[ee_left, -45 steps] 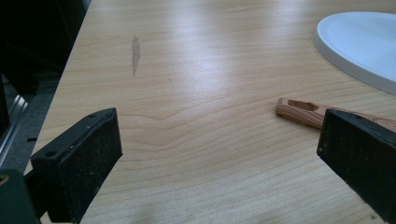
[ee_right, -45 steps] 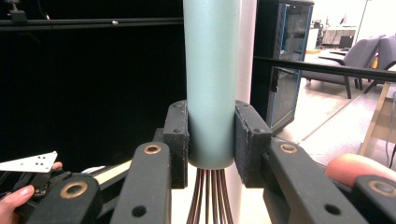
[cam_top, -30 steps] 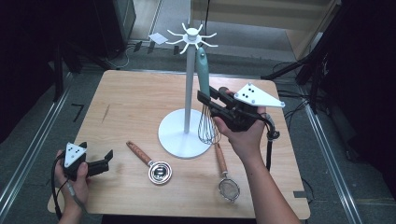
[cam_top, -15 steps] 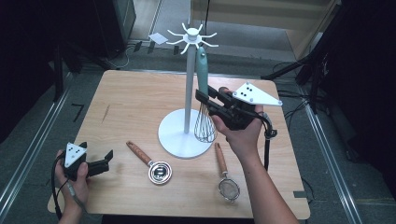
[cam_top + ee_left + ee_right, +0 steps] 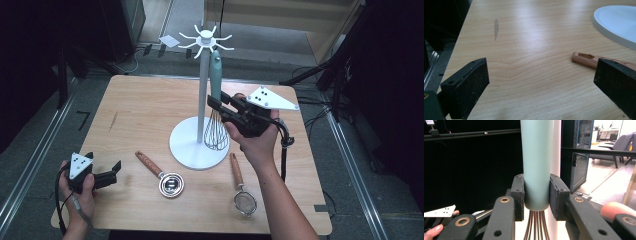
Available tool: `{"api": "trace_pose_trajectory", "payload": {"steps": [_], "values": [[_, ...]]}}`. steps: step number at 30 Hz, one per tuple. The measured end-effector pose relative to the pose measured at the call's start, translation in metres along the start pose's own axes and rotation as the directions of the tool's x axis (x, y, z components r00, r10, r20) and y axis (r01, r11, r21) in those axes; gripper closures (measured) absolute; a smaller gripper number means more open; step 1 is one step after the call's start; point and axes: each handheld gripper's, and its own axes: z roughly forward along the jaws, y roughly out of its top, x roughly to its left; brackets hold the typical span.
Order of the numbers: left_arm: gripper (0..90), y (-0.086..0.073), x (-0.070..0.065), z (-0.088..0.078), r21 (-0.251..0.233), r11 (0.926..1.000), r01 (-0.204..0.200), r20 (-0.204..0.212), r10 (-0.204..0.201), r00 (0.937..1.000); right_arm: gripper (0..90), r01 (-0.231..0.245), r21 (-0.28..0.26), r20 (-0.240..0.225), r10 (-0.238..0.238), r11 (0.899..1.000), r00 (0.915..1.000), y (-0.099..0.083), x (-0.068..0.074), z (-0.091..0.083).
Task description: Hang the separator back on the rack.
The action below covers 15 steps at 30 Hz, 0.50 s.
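A whisk [image 5: 216,75] with a teal handle and wire loops stands upright beside the pole of a white hook stand [image 5: 202,90]. The top of its handle sits close under one hook. My right gripper [image 5: 217,102] is shut on the lower end of that handle. In the right gripper view the two pads press both sides of the teal whisk handle [image 5: 537,165], with the wires below, and my right gripper [image 5: 536,195] points level. My left gripper [image 5: 105,161] rests near the table's front left corner, open and holding nothing. In the left gripper view my left gripper [image 5: 539,82] has bare wood between its jaws.
A wooden-handled metal cup [image 5: 162,175] lies in front of the stand's round base [image 5: 192,150]. A wooden-handled mesh strainer [image 5: 240,187] lies to the right of it. The cup's handle tip [image 5: 586,58] and the base [image 5: 619,22] lie ahead of the left jaws.
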Motion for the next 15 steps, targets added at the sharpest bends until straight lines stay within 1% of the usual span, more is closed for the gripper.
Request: {"api": "trace_pose_trajectory", "payload": {"steps": [5, 7, 8, 10, 14, 15], "values": [[0.0, 0.0, 0.0, 0.0, -0.001, 1.0, 0.001, 0.001, -0.001, 1.0, 69.6, -0.007, 0.005, 0.003, 0.007, 1.0, 1.0, 0.0005, -0.0011, 0.0014], [0.0, 0.0, 0.0, 0.0, 0.0, 1.0, 0.0, 0.001, 0.0, 1.0, 65.5, -0.019, 0.007, -0.004, 0.019, 1.0, 0.9998, 0.0004, -0.0018, 0.0014], [0.0, 0.0, 0.0, 0.0, -0.001, 1.0, 0.0, 0.001, 0.0, 1.0, 65.5, -0.019, 0.007, -0.004, 0.019, 1.0, 0.9998, 0.0004, -0.0018, 0.0014], [0.0, 0.0, -0.0001, 0.0, -0.001, 1.0, 0.001, 0.001, -0.001, 1.0, 62.3, -0.038, 0.001, -0.015, 0.038, 0.999, 0.9992, 0.0009, -0.0028, 0.0004], [0.0, 0.0001, -0.0002, 0.0, 0.001, 1.0, -0.001, 0.0, 0.001, 1.0, 64.7, -0.038, -0.012, 0.001, 0.038, 0.999, 0.9993, 0.0033, -0.0041, -0.0033], [0.0, 0.0, -0.0002, 0.0001, 0.0, 1.0, -0.001, 0.001, 0.001, 1.0, 68.0, -0.036, -0.014, 0.008, 0.036, 0.999, 0.9993, 0.0041, -0.0046, -0.0042]]}}
